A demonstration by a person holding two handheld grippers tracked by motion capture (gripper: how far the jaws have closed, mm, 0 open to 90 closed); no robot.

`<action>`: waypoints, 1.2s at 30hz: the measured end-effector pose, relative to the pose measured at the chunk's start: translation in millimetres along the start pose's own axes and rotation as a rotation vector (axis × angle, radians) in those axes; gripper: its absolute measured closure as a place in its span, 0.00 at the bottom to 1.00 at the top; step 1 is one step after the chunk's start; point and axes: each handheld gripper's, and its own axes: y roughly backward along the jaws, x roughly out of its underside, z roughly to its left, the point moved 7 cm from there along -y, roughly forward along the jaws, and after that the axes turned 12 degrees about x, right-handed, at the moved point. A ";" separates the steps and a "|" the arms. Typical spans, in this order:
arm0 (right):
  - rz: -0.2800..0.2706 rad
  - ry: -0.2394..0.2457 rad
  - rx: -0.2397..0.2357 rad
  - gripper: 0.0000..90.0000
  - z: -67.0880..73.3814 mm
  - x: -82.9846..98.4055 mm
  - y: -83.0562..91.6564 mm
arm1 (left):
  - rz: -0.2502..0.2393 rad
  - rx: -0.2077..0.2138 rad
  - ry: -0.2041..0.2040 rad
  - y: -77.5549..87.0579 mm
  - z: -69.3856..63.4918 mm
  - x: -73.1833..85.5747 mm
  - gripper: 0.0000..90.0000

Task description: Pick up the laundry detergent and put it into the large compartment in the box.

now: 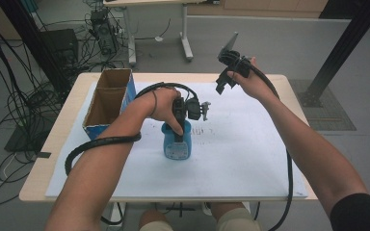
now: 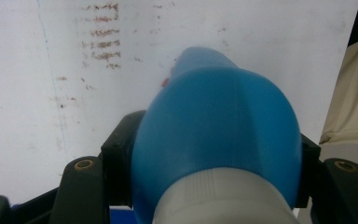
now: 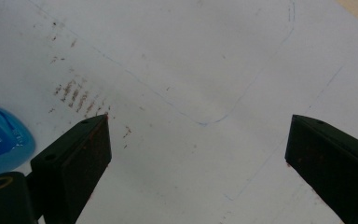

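Observation:
A blue bottle (image 1: 177,143) stands upright on the white sheet (image 1: 243,154) near the table's middle. My left gripper (image 1: 178,129) comes down on it from above and is shut on the bottle's upper part. In the left gripper view the bottle's blue shoulder (image 2: 219,126) and white cap (image 2: 223,198) sit squeezed between the black pads (image 2: 119,154) of the left gripper (image 2: 214,158). My right gripper (image 1: 225,81) hangs in the air over the table's far right, open. In its own view the right gripper (image 3: 198,126) holds nothing, and the bottle (image 3: 0,135) shows at the left edge.
An open cardboard box (image 1: 108,96) with a blue side stands at the table's far left. The sheet carries faint brown marks and thin blue pen lines (image 3: 205,122). Cables, a black frame post and table legs stand on the floor beyond the table.

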 end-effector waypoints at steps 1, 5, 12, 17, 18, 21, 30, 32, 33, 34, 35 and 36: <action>0.000 -0.004 -0.001 0.08 0.0 0.1 0.0 | 0.000 0.001 0.001 0.0 0.2 0.0 0.42; 0.002 0.001 0.000 0.08 -1.1 0.4 -0.5 | 0.002 -0.002 0.001 0.3 0.2 -0.5 0.42; 0.002 0.000 0.000 0.08 -0.4 0.1 -0.3 | -0.002 0.000 0.014 0.0 0.0 0.4 0.42; 0.002 0.004 0.000 0.08 0.4 0.2 -1.4 | -0.006 0.000 0.016 0.3 0.7 1.4 0.42; 0.004 0.002 0.000 0.08 0.7 0.3 -1.5 | -0.006 -0.001 0.016 0.3 0.7 1.3 0.42; 0.003 0.001 -0.001 0.08 -0.1 1.1 -2.2 | -0.008 -0.003 0.019 0.0 0.2 1.2 0.42; 0.004 0.001 -0.004 0.08 -0.6 3.4 -3.4 | -0.020 0.021 0.086 2.6 3.0 2.3 0.42; 0.004 -0.009 -0.003 0.08 -1.1 4.0 -3.5 | -0.019 0.025 0.107 6.6 2.4 2.1 0.42; 0.004 -0.008 -0.002 0.08 -1.3 4.3 -3.7 | -0.021 0.023 0.118 10.3 1.5 2.2 0.42; 0.006 -0.009 -0.002 0.08 -1.4 4.5 -4.0 | -0.023 0.021 0.137 14.3 0.8 2.1 0.42; 0.007 -0.008 -0.002 0.08 -1.3 4.6 -4.2 | -0.025 0.022 0.152 18.0 0.6 2.2 0.42; 0.008 -0.008 -0.002 0.08 -1.1 4.7 -4.2 | -0.029 0.013 0.168 24.4 -0.8 3.0 0.42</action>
